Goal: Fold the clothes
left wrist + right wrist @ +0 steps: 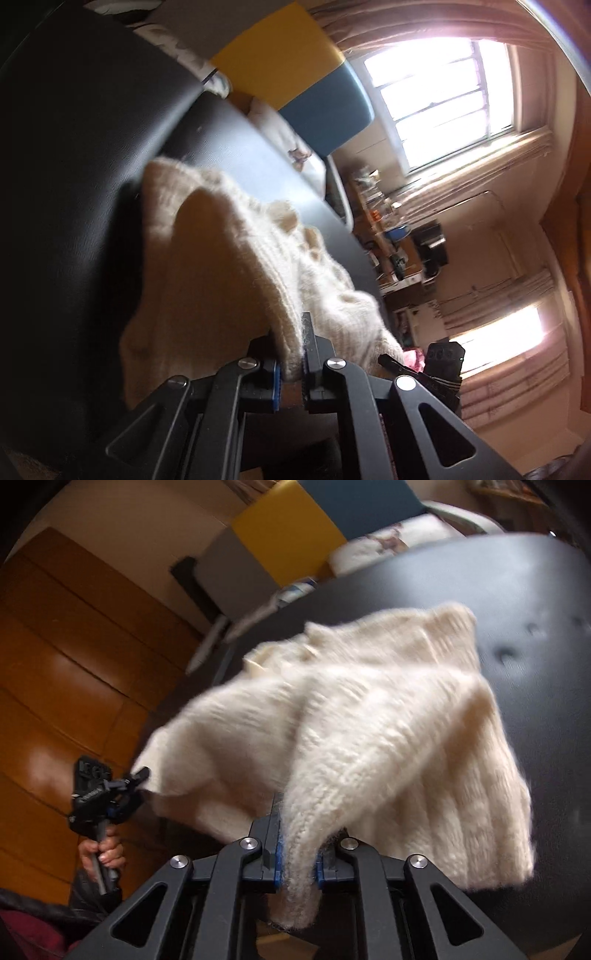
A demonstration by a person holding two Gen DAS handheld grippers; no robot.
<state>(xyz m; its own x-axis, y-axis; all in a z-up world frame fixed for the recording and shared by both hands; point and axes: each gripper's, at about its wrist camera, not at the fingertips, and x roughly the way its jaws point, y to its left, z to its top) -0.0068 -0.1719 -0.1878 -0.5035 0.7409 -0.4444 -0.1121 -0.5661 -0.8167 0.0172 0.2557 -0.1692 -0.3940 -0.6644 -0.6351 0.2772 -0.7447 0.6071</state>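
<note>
A cream knitted sweater (369, 720) lies partly on a black padded surface (535, 609), with its near edge lifted. In the right wrist view my right gripper (299, 834) is shut on a thick fold of that edge, and wool hangs down between the blue pads. At the left of the same view my left gripper (142, 775) pinches another corner of the sweater, held by a hand (103, 853). The left wrist view shows the left gripper (293, 343) shut on the sweater (207, 266), which drapes back over the black surface (74, 184). The right gripper (391, 360) shows at the cloth's far end.
Beyond the black surface stand yellow (284, 535) and blue (325, 110) panels and a patterned white cushion (388, 539). Bright windows (443, 99) with curtains and a cluttered shelf (391, 229) fill the right of the left wrist view. Brown wood panelling (74, 646) lies left of the surface.
</note>
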